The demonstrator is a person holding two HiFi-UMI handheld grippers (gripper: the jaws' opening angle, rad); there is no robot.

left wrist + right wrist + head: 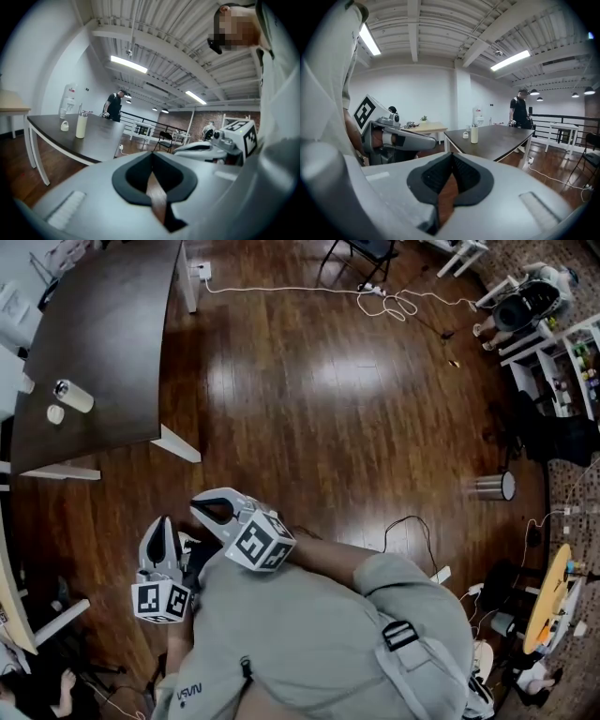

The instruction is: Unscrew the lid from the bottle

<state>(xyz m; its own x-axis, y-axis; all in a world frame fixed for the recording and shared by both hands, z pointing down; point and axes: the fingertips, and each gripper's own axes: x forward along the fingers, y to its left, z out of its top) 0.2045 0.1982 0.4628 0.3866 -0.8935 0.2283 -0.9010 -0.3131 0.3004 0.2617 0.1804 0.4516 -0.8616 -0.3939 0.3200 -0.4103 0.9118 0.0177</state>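
Dark wood floor (328, 409) fills an open loft room, and one dark worktop (94, 334) stands well apart, ahead and to your left. On it one pale bottle (73, 396) stands upright, long axis vertical, with one small white cap-like piece (55, 413) just beside it. Your left hand-held gripper (164, 521) and right hand-held gripper (201, 506) are both closed, holding nothing. The left looks slightly nearer the bottle.

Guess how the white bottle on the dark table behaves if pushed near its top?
The bottle stands upright, tall and slim, so a high push would probably tip it. Its round body would then likely roll on the smooth dark table. Its wall looks smooth, so jaws may slip.
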